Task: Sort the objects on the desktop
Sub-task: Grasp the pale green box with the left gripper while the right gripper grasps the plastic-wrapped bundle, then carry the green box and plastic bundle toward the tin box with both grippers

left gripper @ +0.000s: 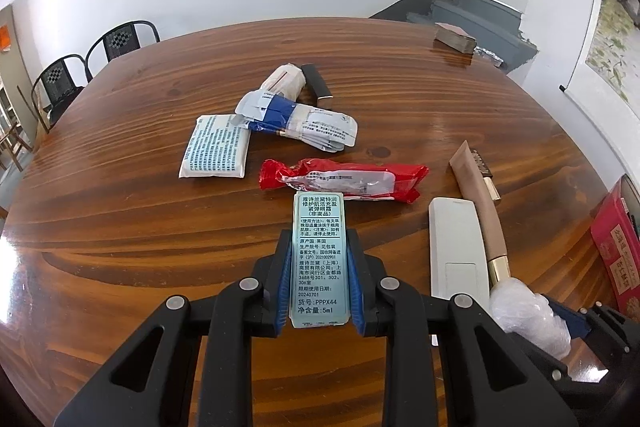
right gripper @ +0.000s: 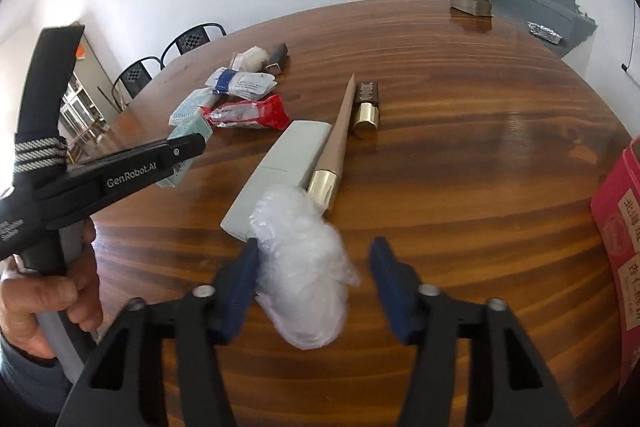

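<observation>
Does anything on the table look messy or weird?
Yes. The packets lie criss-crossed in a loose heap, not sorted. A crumpled plastic wad sits between the right gripper's fingers, touching only one. The remote and tube lie neatly together.

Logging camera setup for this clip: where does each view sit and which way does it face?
Left wrist: on the left gripper, facing down across the table; its fingers clamp a pale blue box.
Right wrist: on the right gripper, same heading; plastic wad between its fingers, person's hand at left.
Shared: white remote, red packet.
</observation>
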A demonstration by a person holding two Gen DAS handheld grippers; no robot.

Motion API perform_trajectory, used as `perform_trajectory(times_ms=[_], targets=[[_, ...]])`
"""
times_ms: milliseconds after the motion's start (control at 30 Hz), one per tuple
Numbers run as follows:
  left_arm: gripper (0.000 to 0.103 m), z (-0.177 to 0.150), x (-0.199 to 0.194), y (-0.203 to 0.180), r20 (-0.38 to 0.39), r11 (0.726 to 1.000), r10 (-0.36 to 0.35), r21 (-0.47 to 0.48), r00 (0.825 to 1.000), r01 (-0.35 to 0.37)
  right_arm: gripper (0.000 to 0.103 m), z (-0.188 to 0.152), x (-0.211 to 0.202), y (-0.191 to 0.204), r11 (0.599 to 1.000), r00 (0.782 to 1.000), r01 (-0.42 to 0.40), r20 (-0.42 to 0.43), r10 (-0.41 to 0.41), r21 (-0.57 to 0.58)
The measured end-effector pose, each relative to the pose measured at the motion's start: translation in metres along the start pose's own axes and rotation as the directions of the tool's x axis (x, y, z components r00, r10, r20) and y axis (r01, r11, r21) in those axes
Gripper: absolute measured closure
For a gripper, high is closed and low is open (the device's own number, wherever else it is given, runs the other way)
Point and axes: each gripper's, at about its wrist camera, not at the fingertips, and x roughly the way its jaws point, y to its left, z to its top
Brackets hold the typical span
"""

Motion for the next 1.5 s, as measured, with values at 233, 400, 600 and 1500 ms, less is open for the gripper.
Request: perform_trajectory(times_ms=[233,400,600,1500], targets=[[0.076,-0.002,-0.01,-0.004,0.014,1.0,-0.016,0.013,1.0,0.015,0.064,-0.01,-0.019,-0.01,0.998,0.998,-0.044,0.045,0.041,0.051],[0.076,-0.004,-0.011,-0.012,0.014,0.999,-0.028,0.032,1.0,0.028,0.064,-0.016,-0.052,-0.026,0.993,0.992,-0.027,0.129,0.012,0.116],[0.076,-0.006,-0.019,-0.024,0.024,0.997,-0.05,0.059,0.998,0.049,0.064,-0.024,-0.112,-0.066,0.972,0.959,0.069,0.252,-0.126,0.224],[0.076,-0.018,-0.061,-0.104,0.047,0.967,-0.204,0.162,0.978,0.194,0.064,-0.07,-0.181,-0.159,0.826,0.837,0.398,0.212,-0.505,0.398]])
